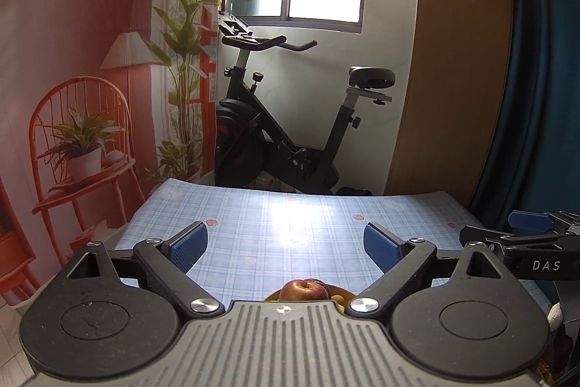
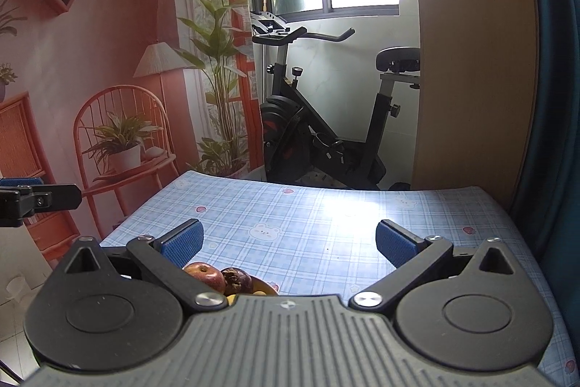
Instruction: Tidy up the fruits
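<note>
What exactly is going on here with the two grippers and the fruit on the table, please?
A person is holding a gripper in each hand above a table with a blue checked cloth. The left gripper and the right gripper both have their jaws wide open with nothing between them. A red apple and a dark fruit sit in a yellow bowl just beneath the grippers. Neither gripper is touching the fruit.

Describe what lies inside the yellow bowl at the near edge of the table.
In the yellow bowl sit a red apple, a dark shrivelled fruit and something yellow. The right gripper's body covers the rest, so nothing more can be told.
</note>
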Available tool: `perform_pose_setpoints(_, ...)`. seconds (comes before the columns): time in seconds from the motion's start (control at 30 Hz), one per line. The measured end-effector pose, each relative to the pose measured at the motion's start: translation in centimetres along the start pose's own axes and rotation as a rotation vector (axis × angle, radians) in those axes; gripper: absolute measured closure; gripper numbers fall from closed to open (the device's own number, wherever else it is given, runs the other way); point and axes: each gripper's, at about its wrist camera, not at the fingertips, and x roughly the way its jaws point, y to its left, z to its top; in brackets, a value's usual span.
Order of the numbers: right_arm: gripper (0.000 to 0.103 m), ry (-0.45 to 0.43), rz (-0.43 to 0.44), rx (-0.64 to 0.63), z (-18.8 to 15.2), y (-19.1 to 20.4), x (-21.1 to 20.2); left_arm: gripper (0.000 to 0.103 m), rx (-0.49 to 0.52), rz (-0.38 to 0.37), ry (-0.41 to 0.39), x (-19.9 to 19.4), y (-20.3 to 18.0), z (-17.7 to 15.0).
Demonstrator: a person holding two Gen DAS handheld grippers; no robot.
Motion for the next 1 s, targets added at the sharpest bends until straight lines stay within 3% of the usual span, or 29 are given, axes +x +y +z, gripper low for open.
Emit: perform_pose_setpoints(1.0, 0.0, 0.003, -0.009, 0.034, -0.2, -0.5, 0.1, 0.008, 0.006, 0.039, -0.038, -1.2, -1.0, -0.7)
